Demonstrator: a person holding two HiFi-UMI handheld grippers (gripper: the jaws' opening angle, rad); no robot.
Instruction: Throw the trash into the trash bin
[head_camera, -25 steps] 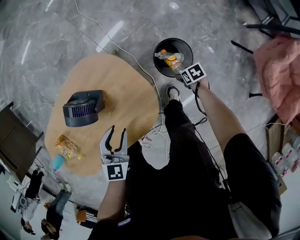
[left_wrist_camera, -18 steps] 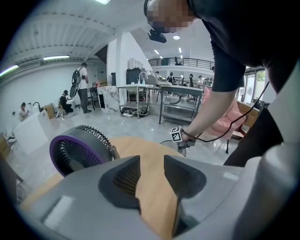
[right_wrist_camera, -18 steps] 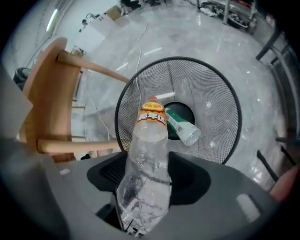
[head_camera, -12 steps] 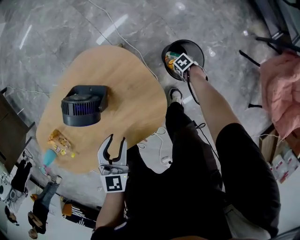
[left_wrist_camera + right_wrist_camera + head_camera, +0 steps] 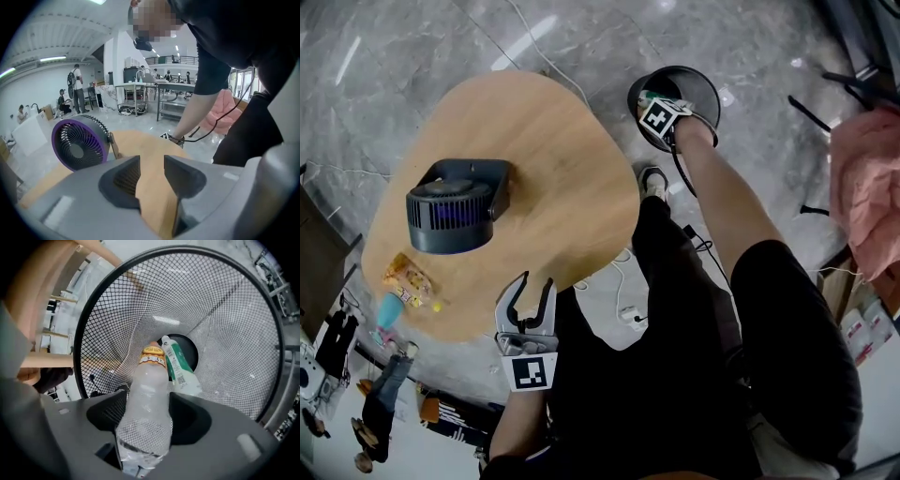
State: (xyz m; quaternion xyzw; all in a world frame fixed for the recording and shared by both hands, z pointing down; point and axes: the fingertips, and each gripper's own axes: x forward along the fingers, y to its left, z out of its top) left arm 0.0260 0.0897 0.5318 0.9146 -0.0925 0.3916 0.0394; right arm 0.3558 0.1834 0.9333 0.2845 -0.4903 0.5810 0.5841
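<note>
One clear plastic bottle point(image 5: 149, 380) with an orange label point(image 5: 153, 357) is pinched between the pads of the right gripper point(image 5: 146, 401). Its neck is pointed down into the trash bin point(image 5: 225, 333). The pads are seen against both sides of the bottle, although the jaws have just been eased a little wider. The bottle's rear end is cut off by the gripper body in the right gripper view. In the head view the bottle is hidden behind the marker cube and the hand, which are held over the bin's mouth.

The bin is a black mesh basket that stands on the grey floor just beside the wooden table point(image 5: 534, 159). One green and white packet point(image 5: 180, 369) is seen lying at its bottom, close beside the bottle's neck; its print cannot be read.

The left gripper point(image 5: 530, 300) is held at the near edge of the table. Its jaws are spread, and only the tabletop is seen between them. A dark fan point(image 5: 450, 211) with a purple rim is set on the table, well apart from that gripper. A yellow-orange wrapper point(image 5: 408, 281) lies near the table's left edge with a light blue thing point(image 5: 386, 309) at its end; what that thing is cannot be made out.
</note>
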